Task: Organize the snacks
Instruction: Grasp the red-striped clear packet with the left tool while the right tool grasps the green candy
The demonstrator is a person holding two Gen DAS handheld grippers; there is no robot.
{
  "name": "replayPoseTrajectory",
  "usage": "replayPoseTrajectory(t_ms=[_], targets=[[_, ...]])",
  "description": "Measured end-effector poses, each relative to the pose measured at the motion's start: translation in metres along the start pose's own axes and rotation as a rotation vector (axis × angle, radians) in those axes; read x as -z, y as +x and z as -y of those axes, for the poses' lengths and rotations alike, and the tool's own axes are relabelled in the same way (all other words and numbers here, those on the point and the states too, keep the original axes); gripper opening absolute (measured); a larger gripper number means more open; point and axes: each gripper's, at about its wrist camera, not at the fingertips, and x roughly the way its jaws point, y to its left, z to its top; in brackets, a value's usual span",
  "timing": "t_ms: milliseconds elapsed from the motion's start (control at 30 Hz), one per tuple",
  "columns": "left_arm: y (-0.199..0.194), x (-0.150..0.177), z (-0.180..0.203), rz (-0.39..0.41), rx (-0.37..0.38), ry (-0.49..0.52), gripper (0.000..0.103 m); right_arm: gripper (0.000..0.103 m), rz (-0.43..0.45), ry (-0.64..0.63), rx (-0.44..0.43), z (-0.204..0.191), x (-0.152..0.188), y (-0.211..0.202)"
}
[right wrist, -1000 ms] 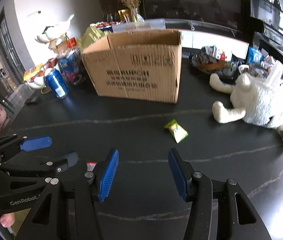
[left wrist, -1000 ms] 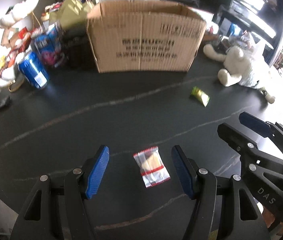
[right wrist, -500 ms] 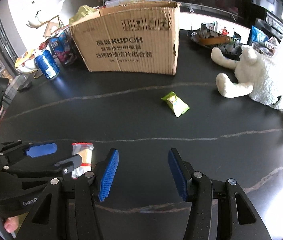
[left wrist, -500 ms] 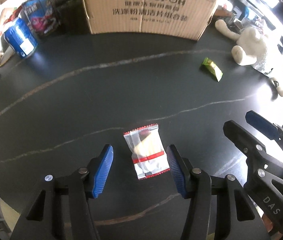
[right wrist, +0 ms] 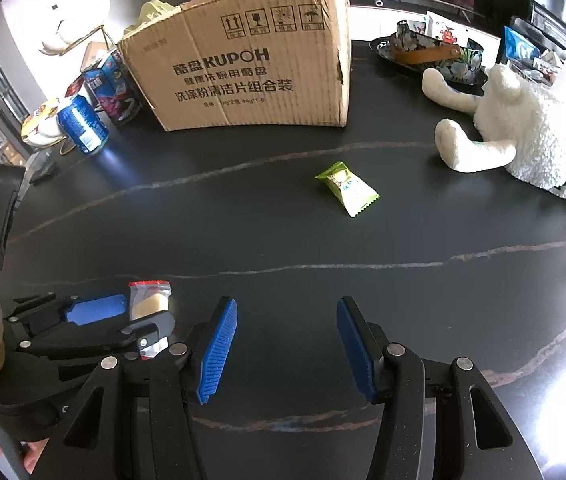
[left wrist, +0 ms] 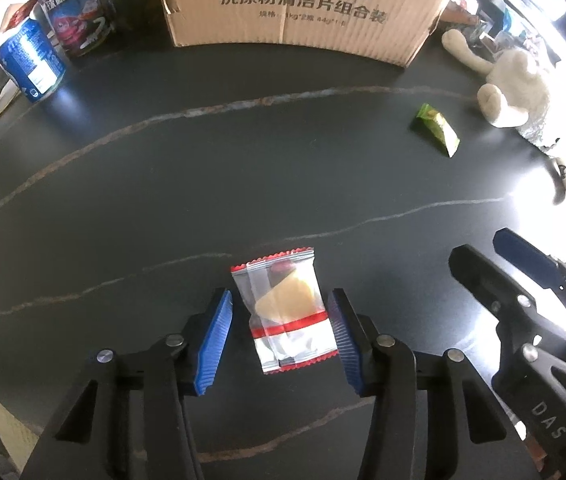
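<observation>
**Left claw straddling the clear snack pack, right claw idle**

Left claw (left wrist: 279, 336): jaws part-open, one blue pad each side of the clear red-trimmed snack pack (left wrist: 285, 310). Right pad looks at or v. near the wrapper edge; left pad has a small gap. Not clamped. Pack lies flat on the black table (left wrist: 203, 184), long axis roughly along the fingers, yellowish piece visible inside.

Right claw (right wrist: 287, 344): jaws wide, nothing between them, bare table under it. In the right wrist view the left claw (right wrist: 119, 316) sits just to its left w/ the same pack (right wrist: 149, 300) poking out past the pads.

Counts: 2 loose snacks on the table – the clear pack + 1 green snack packet (right wrist: 347, 188), well apart, green one nearer the box. 1 cardboard box (right wrist: 243, 68) at the back, open top. 1 blue can (right wrist: 81, 124), 1 drink carton (right wrist: 113, 88) left of box. 1 white plush toy (right wrist: 523, 128) on the right.

Pose: both claws low over the near table edge, side by side, pointing toward the box, tilted down.
</observation>
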Motion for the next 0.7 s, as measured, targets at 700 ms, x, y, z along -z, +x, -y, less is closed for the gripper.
replayPoseTrajectory(t_ms=[700], targets=[[-0.010,-0.041,0.015,0.121,0.019,0.195,0.035,0.053,0.016,-0.007,-0.014,0.011,-0.036,0.015]])
